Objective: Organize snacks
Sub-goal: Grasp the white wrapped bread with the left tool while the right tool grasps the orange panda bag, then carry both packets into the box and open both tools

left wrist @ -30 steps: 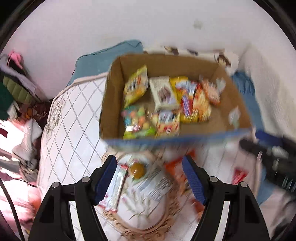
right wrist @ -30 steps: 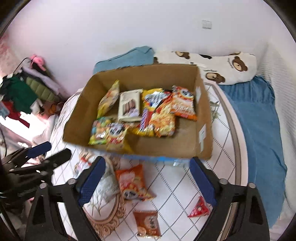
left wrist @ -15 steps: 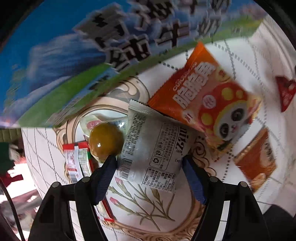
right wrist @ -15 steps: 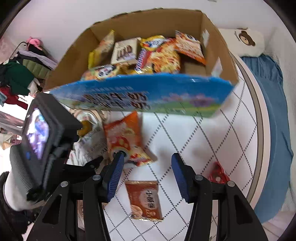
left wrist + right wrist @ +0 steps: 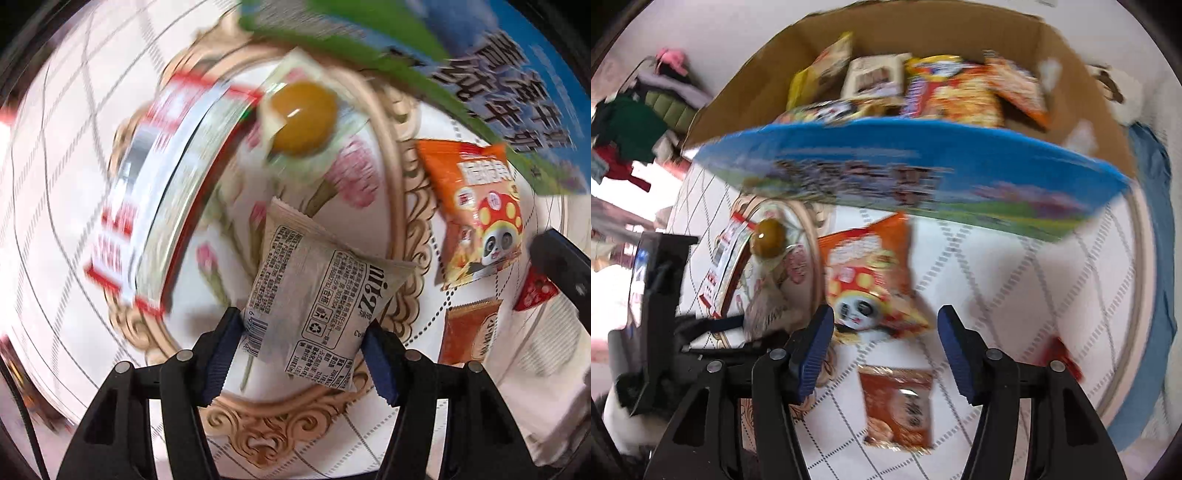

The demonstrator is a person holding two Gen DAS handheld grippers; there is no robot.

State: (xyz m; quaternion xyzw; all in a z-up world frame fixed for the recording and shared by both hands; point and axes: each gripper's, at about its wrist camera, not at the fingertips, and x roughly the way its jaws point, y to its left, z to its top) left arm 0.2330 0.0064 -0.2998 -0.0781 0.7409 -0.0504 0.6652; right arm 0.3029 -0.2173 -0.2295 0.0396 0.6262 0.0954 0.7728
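Left tongs (image 5: 303,352) closing around the grey printed snack packet (image 5: 321,295). Right tongs (image 5: 884,349) opening, straddling the orange panda snack bag (image 5: 868,277) without contact.

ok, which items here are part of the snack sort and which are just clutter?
Job:
- box of snacks
- grey packet, between left gripper jaws, closing
- panda bag, ahead of right gripper, opening
- brown packet
- red triangle
- jelly cup
- red-white bar

Clutter:
- clothes pile
- blue blanket
- bear pillow
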